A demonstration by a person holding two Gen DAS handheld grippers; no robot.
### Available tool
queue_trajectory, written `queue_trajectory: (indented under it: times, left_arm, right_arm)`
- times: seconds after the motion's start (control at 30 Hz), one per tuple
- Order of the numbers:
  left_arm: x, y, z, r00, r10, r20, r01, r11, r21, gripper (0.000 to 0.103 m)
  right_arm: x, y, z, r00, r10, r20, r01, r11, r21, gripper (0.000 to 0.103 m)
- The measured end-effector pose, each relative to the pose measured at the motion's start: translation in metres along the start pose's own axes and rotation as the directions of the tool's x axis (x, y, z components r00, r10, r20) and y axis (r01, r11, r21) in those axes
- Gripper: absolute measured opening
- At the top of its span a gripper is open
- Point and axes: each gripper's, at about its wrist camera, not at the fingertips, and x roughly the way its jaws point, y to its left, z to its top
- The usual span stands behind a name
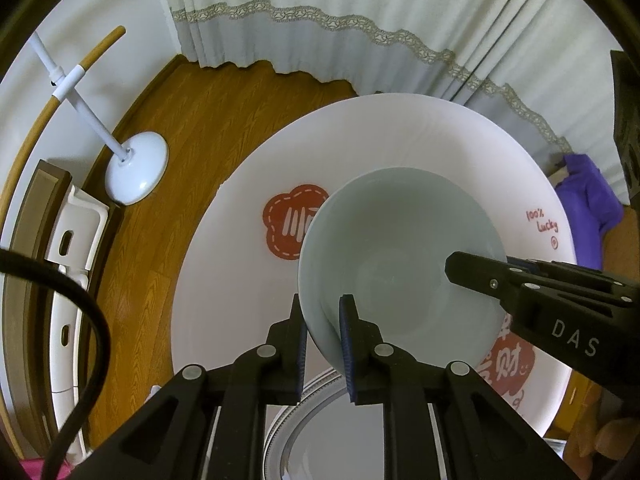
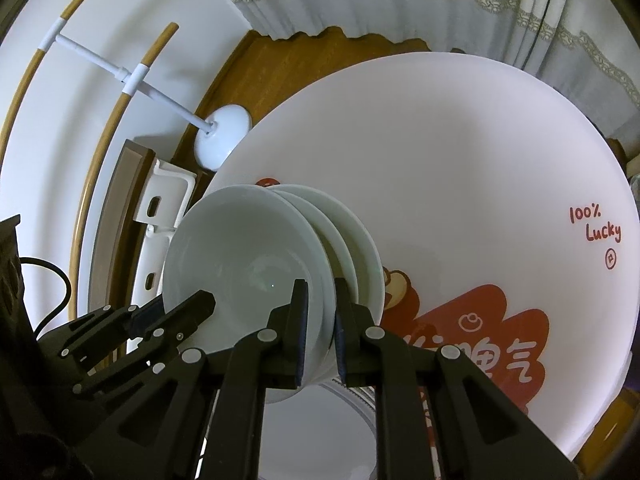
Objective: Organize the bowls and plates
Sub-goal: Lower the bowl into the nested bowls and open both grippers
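We hold a stack of pale bowls (image 2: 240, 272) between our two grippers, above a round white table (image 2: 460, 168) printed with red patterns and the words "100% Lucky". In the left wrist view the left gripper (image 1: 323, 344) sits at the lower centre of the frame, its jaws closed on the near rim of the top bowl (image 1: 400, 264), one pad inside and one outside. The right gripper (image 1: 476, 276) reaches in from the right edge of that frame and clamps the opposite rim.

In the right wrist view the right gripper (image 2: 322, 336) is at the lower centre, pinching the rim of the nearest bowl; two more bowl rims fan out behind it to the right. The left gripper (image 2: 176, 312) grips the stack's rim at the lower left.

Below the bowls, at the bottom centre, part of a plate (image 2: 320, 432) with a grey patterned rim shows. A white floor stand (image 2: 222, 136) rests on the wooden floor (image 1: 224, 128) at the upper left, and curtains (image 1: 360, 20) hang across the top.
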Motion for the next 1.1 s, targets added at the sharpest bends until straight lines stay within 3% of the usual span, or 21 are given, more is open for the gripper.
queue_trajectory:
  times: [0.6,0.77,0.97,1.1]
  left_arm:
    - [-0.005,-0.007,-0.008,0.999,0.037,-0.007,-0.037,0.999,-0.005,0.015]
    - [-0.004,-0.018,-0.005,0.997,0.075,-0.014,-0.074,0.997,0.014,0.019]
    - [-0.002,-0.031,-0.003,0.998,0.066,-0.022,-0.065,0.997,0.032,0.030]
    - [0.003,-0.028,0.001,0.998,0.046,-0.041,-0.045,0.999,0.015,0.031]
  right_arm:
    - [0.008,0.001,0.004,1.000,-0.012,-0.016,0.011,0.999,-0.032,0.013]
    - [0.008,0.006,0.005,1.000,-0.020,-0.022,0.019,0.999,-0.043,0.013]
    - [0.007,0.009,0.008,0.999,-0.037,-0.034,0.035,0.998,-0.049,0.013]
    - [0.007,0.012,0.008,0.998,-0.042,-0.038,0.041,0.998,-0.041,0.013]
